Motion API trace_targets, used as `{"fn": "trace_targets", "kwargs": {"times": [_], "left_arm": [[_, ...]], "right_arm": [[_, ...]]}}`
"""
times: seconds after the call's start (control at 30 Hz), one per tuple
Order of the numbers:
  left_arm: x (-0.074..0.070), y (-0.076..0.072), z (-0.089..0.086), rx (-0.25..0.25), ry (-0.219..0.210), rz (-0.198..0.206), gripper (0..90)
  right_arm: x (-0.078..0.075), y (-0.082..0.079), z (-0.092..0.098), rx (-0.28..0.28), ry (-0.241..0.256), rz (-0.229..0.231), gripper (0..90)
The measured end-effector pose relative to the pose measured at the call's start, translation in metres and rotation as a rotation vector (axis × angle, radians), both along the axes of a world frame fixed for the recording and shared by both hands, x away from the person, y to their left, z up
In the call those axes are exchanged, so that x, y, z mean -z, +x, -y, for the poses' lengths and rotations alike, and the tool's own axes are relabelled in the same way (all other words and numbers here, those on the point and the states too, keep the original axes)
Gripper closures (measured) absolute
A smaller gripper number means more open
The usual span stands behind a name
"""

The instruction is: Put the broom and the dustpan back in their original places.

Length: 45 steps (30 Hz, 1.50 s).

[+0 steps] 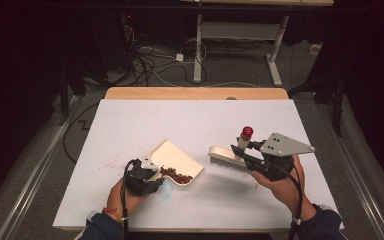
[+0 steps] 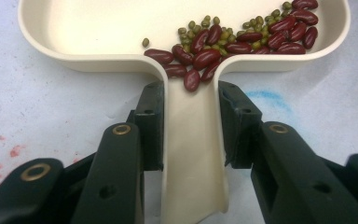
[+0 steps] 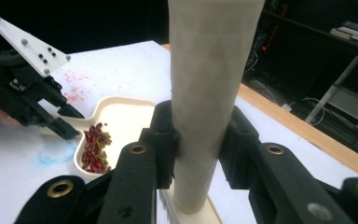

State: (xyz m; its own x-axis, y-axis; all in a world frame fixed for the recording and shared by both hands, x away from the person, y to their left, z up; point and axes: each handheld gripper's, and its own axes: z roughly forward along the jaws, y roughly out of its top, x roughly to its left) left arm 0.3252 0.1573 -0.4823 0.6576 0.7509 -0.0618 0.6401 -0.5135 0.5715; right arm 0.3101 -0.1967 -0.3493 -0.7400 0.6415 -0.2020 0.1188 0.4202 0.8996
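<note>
My left gripper (image 1: 152, 176) squeezes the dustpan (image 1: 176, 161) handle, the beans (image 2: 223, 39) piled by it, while my right gripper (image 1: 247, 156) squeezes the brush (image 1: 226, 159) handle, just right of the pan's open edge.

Cut off and hidden parts

The brush (image 3: 205, 93) handle's top leaves the right gripper view; the dustpan (image 2: 191, 177) handle's end passes the left view's bottom edge.

No text, label, brand, number or sign can be read on anything here.
</note>
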Motion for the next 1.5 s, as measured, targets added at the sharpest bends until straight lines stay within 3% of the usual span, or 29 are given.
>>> {"fn": "trace_targets", "kwargs": {"times": [0.3, 0.43, 0.83, 1.03, 1.5], "left_arm": [[0.0, 0.001, -0.001, -0.002, -0.005, 0.003, 63.4], [0.001, 0.003, -0.002, -0.006, -0.007, 0.006, 63.4], [0.002, 0.007, -0.005, -0.033, 0.003, 0.029, 63.4], [0.003, 0.013, -0.011, -0.067, -0.009, 0.031, 63.4], [0.004, 0.021, -0.026, -0.161, -0.009, 0.044, 63.5]], "right_arm": [[0.004, -0.001, 0.032, 0.029, -0.005, -0.032, 69.9], [0.008, -0.002, 0.05, 0.016, -0.015, -0.052, 69.9], [0.019, -0.012, 0.104, 0.077, -0.008, -0.112, 69.9], [0.022, -0.016, 0.113, 0.057, -0.013, -0.151, 69.9], [0.014, -0.021, 0.115, 0.004, -0.024, -0.156, 69.9]]}}
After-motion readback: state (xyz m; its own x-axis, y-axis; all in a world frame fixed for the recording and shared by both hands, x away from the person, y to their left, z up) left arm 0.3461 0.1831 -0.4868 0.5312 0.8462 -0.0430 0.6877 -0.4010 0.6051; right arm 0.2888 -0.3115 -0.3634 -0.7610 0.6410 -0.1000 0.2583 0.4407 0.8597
